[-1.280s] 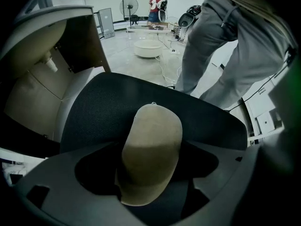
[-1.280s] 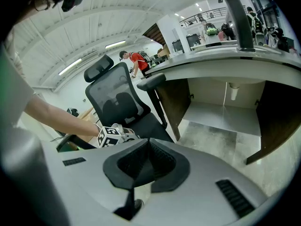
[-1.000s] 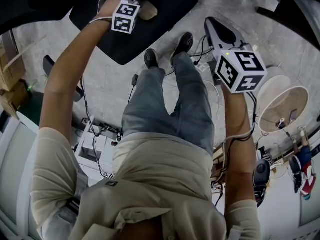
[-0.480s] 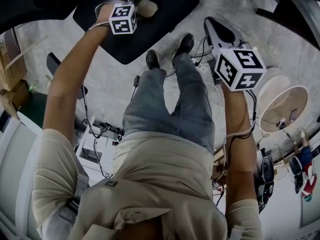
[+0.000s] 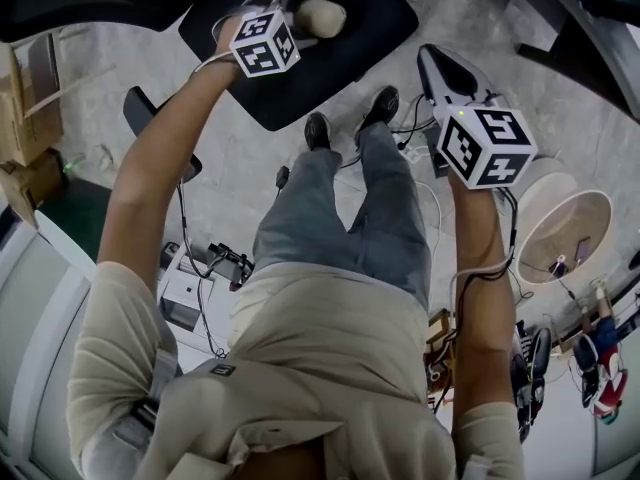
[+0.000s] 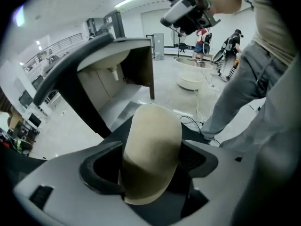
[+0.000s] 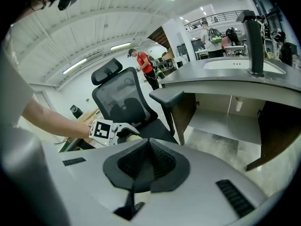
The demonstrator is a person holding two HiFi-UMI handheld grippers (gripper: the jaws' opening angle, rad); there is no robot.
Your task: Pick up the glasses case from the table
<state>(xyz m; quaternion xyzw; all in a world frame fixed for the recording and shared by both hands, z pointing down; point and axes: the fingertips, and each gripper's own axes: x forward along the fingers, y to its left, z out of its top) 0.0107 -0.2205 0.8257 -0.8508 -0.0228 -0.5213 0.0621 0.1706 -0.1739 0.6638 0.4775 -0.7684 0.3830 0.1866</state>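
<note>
The glasses case [image 5: 322, 16] is beige with rounded ends. My left gripper [image 5: 294, 20] is shut on it and holds it in the air over a black office chair seat [image 5: 340, 48], at the top of the head view. In the left gripper view the case [image 6: 153, 140] fills the gap between the jaws of the left gripper [image 6: 151, 166] and sticks out forward. My right gripper [image 5: 445, 66] is held out at the right of the head view. The right gripper [image 7: 149, 163] has its dark pads pressed together with nothing between them.
The black office chair [image 7: 123, 102] stands in front of me. A grey counter with a sink and tap [image 7: 235, 74] is to the right. Cardboard boxes [image 5: 28, 118] stand at the left, round white tubs [image 5: 565, 218] at the right, cables [image 5: 205, 263] on the floor.
My left gripper has moved right and slightly toward me with the case still in it. The right gripper has stayed about where it was.
</note>
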